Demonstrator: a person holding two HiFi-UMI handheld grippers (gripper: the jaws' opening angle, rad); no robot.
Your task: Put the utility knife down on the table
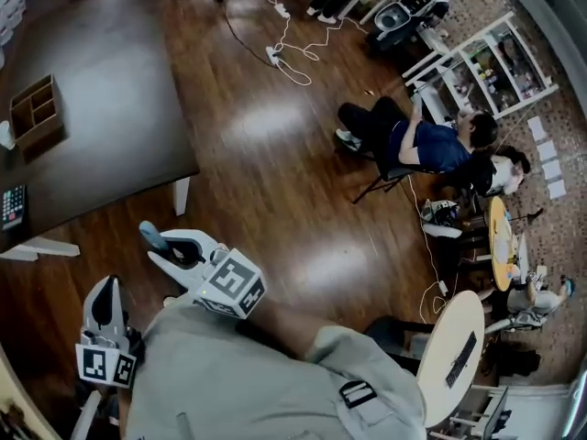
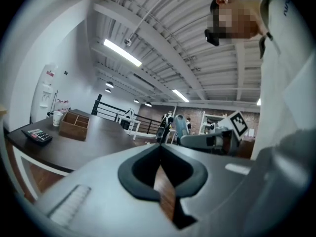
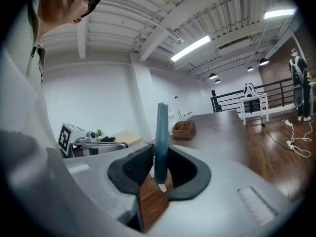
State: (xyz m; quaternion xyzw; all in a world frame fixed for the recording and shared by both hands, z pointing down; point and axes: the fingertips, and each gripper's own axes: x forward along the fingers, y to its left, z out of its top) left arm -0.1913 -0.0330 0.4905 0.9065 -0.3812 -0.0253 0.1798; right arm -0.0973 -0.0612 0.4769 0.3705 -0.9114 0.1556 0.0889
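The utility knife, slim and blue-grey, stands upright between the dark pads of my right gripper, which is shut on its lower end. In the head view the knife sticks out of the right gripper, held over the wooden floor just off the near corner of the dark table. My left gripper hangs lower left, beside my body. Its jaws meet with nothing between them. From the left gripper view the right gripper and knife appear to the right.
On the table are a wooden organiser box, a calculator and a white cup. A white cable and power strip lie on the floor. People sit at the right near white shelves; a round table stands lower right.
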